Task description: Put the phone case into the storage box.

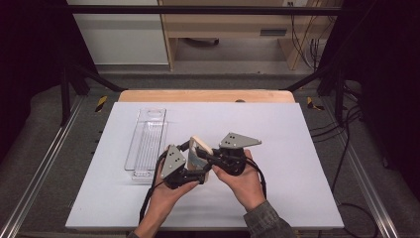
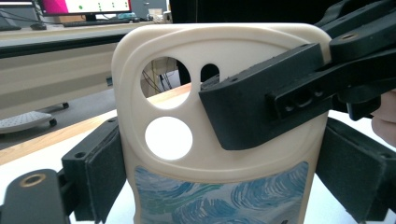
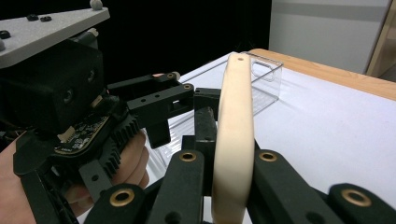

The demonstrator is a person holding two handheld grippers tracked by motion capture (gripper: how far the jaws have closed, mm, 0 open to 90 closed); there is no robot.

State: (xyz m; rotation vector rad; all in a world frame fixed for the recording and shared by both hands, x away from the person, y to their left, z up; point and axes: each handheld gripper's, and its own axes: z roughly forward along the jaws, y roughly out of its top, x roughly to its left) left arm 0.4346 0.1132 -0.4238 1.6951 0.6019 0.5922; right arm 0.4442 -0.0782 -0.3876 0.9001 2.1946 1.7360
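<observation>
A cream phone case (image 1: 200,147) with camera cut-outs and a blue swirl print (image 2: 219,154) is held upright above the white table between both grippers. My left gripper (image 1: 194,172) is shut on it, its pads (image 2: 103,170) pressing the case's two long side edges. My right gripper (image 1: 212,159) comes in from the right and is shut on the case's flat faces; in the right gripper view the case (image 3: 236,130) stands edge-on between my right gripper (image 3: 229,161) jaws. One right jaw crosses the case's back in the left gripper view, beside my left gripper (image 2: 224,191).
A clear plastic tray (image 1: 146,141) lies lengthwise on the white table top (image 1: 297,163), left of the hands; it also sits behind the case (image 3: 266,77). A wooden table edge (image 1: 205,95) runs along the far side. Metal rails flank the table.
</observation>
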